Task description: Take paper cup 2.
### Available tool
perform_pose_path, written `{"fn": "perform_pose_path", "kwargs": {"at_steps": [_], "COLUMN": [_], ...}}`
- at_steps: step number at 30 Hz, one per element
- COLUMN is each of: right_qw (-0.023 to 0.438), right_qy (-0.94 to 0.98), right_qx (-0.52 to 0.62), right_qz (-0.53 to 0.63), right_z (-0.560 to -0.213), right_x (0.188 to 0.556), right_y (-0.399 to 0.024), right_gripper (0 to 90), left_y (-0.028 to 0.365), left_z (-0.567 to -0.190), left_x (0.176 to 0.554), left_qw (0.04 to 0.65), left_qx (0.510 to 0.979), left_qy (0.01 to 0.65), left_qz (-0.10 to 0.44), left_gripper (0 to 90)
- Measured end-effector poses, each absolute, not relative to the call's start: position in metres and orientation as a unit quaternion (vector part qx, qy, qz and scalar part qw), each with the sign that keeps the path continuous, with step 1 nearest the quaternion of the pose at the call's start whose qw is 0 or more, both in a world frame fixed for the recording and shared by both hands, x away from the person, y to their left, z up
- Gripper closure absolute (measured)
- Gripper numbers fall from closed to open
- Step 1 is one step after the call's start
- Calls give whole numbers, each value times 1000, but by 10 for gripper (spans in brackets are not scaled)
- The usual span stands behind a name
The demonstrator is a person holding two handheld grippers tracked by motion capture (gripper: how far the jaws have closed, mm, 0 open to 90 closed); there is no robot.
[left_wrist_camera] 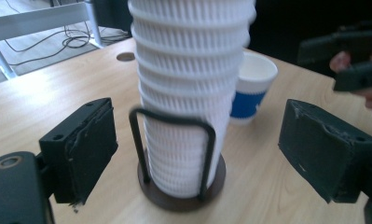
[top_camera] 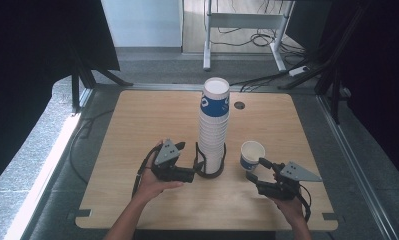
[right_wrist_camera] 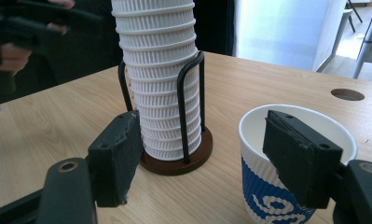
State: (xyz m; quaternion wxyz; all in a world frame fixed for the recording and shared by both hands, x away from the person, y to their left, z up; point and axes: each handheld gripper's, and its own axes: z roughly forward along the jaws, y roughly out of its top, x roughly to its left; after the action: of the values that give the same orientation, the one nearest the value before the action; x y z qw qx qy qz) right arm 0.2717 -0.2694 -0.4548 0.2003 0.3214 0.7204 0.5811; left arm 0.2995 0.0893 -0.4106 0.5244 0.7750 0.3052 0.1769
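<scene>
Mid-desk [top_camera: 137, 125] we're hovering open left fingers [top_camera: 193, 174] beside the cup stack [top_camera: 213, 125]; right fingers [top_camera: 257, 170] are gaping around the loose cup [top_camera: 252, 155], gripping nothing, plenty of room around.

A light wooden table [top_camera: 137, 125] with rounded corners is seen, a round cable hole [top_camera: 239, 105] being set near its far edge. Near the middle, a dark round cup holder [top_camera: 210, 170] with black wire uprights is stood on it. Just to the right, 1 blue-and-white paper cup [top_camera: 251, 155] is stood upright on the wood.
</scene>
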Motion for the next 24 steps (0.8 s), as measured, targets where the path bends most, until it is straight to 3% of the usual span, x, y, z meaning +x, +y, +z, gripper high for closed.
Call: {"fn": "perform_pose_path", "kwargs": {"at_steps": [5,11,24], "right_qw": [200,202,187], "right_qy": [720,720,713], "right_qx": [321,319,322], "right_qz": [582,582,595], "right_z": [-455,-453,-454], "right_x": [271,271,272], "right_y": [-270,-271,-272], "right_gripper": [284,289,284], "left_y": [84,68,42], "left_z": [-400,-389,-395], "left_x": [315,332,357], "left_qw": [547,544,533], "left_qx": [771,776,780], "left_qy": [290,277,292], "left_qz": [151,157,149], "left_gripper": [76,58,99]}}
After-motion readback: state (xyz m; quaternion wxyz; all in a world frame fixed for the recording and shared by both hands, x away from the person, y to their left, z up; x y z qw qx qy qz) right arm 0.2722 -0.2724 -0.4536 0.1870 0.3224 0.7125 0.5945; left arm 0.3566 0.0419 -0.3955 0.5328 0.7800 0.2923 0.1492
